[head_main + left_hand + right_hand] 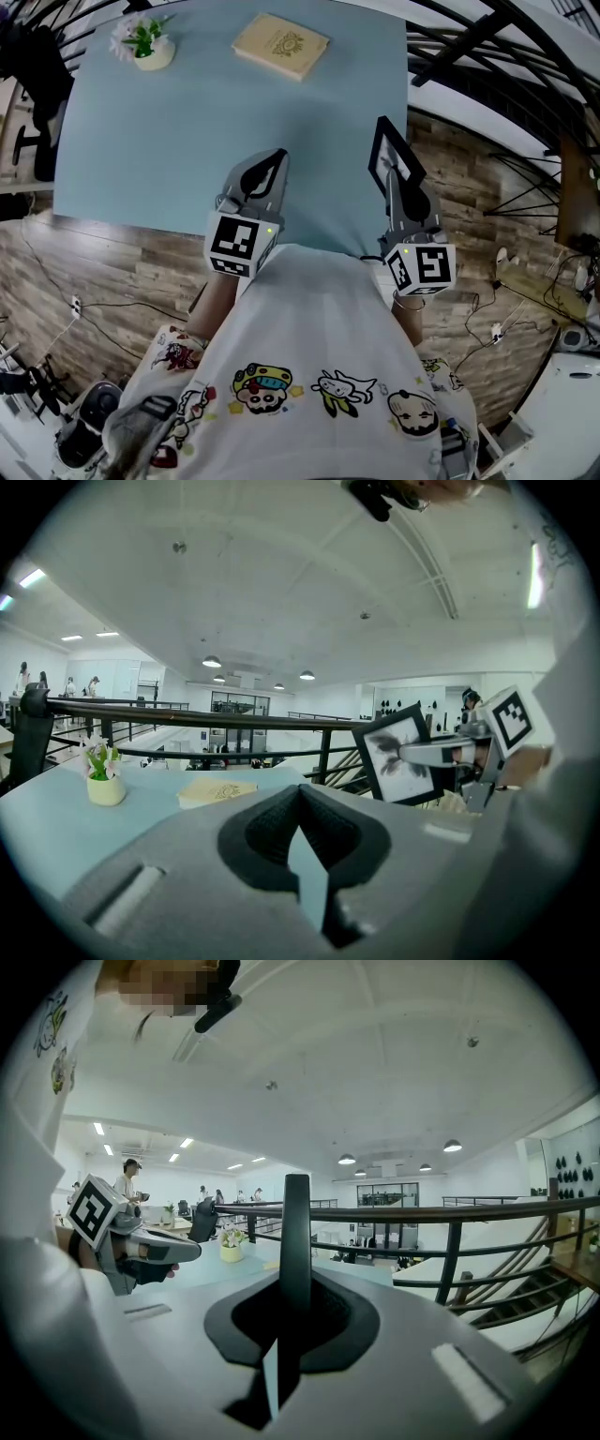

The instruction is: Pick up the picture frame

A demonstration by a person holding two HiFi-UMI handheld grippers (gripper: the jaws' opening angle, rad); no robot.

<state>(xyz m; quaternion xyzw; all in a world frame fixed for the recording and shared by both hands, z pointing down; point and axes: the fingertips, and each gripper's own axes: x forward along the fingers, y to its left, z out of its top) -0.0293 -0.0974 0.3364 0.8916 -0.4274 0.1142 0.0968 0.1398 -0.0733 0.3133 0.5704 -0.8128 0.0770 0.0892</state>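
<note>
Frame up! Head view showed the picture frame point(392, 155) right of centre, apparently clear of the blue table point(187, 122), its lower edge pinched in the right gripper point(397, 187). The left gripper point(274, 171) sat beside it, closed and empty. Left gripper view: jaws together on nothing, frame upright at right. Right gripper view: frame edge-on at centre, rising from clamped jaws, a thin-edge grip probably chosen to keep it vertical.

Pale blue rectangular desk point(178, 141). Cream hardcover book with embossed cover point(280, 45) flat near far edge. Small cream pot of pink-white flowers point(145, 43) at far left corner, well apart from book. Black metal railing point(234, 720) beyond desk. Brown wood-plank floor point(469, 187).
</note>
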